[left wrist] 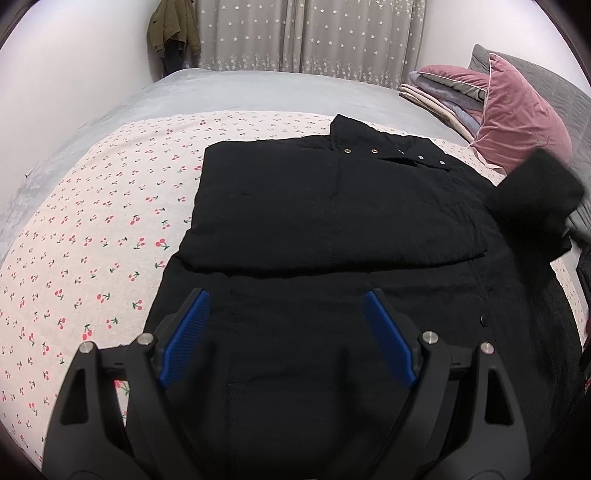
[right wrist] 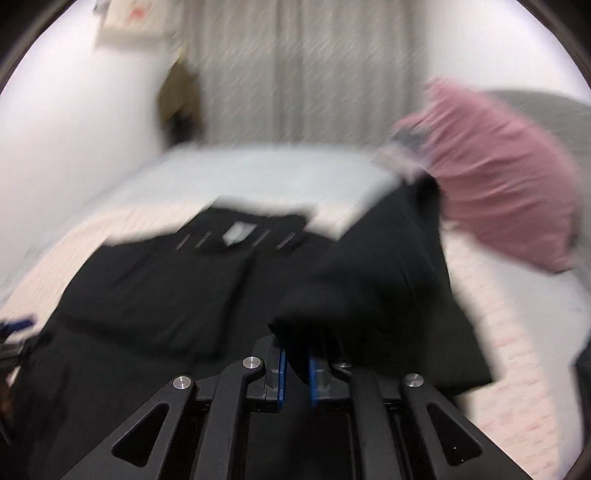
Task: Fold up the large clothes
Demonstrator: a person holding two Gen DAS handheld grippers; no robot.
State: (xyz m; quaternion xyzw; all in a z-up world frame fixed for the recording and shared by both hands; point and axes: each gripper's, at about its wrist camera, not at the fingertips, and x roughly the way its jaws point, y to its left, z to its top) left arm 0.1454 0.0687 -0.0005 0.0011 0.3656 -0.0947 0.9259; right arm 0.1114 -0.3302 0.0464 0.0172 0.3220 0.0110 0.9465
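The coat lies flat on the cherry-print sheet, collar toward the curtain, with one sleeve already folded across the chest. The other sleeve is raised off the sheet on the coat's pillow side, its cuff in the air.

The right gripper is pinched on black cloth, which I judge to be that raised sleeve; blur hides how deep the bite is. The left gripper hangs over the coat's lower half, its jaws spread and nothing between them.

Risks, as judged:
- The bite looks to be near the pad tips. Padded cloth is bulky and slick, and a quick swing could pull it free, dropping the sleeve short of the chest.
- Nothing pins the coat body. Drag from the sleeve may shift the shoulder, disturb the fold already made, or skew the snaps at the collar.
- The pink pillow sits just beside the raised sleeve; the cuff could brush it.
- A sleeve laid askew would leave a lump under later folds.
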